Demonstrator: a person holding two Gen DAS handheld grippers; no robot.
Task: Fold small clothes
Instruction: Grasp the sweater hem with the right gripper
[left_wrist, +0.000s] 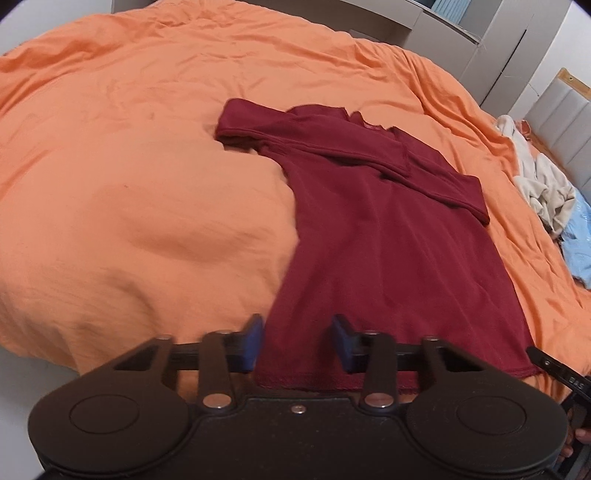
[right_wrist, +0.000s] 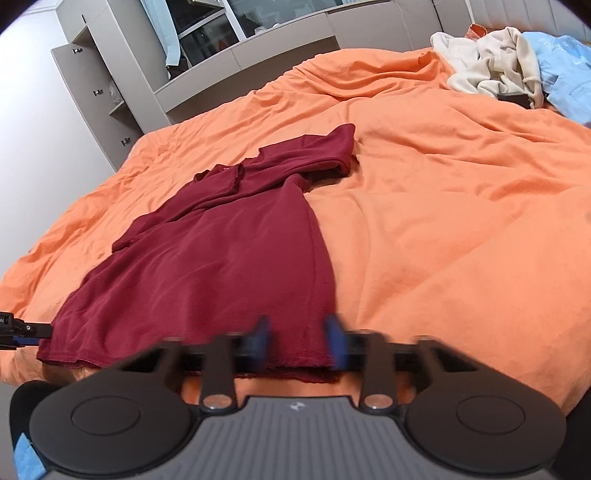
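A dark red T-shirt (left_wrist: 388, 236) lies flat on the orange bed cover (left_wrist: 129, 184), hem toward me, with one sleeve folded in across the chest. It also shows in the right wrist view (right_wrist: 221, 258). My left gripper (left_wrist: 297, 343) is open, its blue pads either side of the hem's left corner. My right gripper (right_wrist: 297, 341) is open, its blue pads either side of the hem's right corner. Part of the other gripper shows at each frame's edge.
A heap of cream clothing (right_wrist: 491, 70) and a light blue garment (right_wrist: 565, 70) lie near the headboard. Grey cabinets and shelves (right_wrist: 103, 81) stand past the far side of the orange cover (right_wrist: 461, 221).
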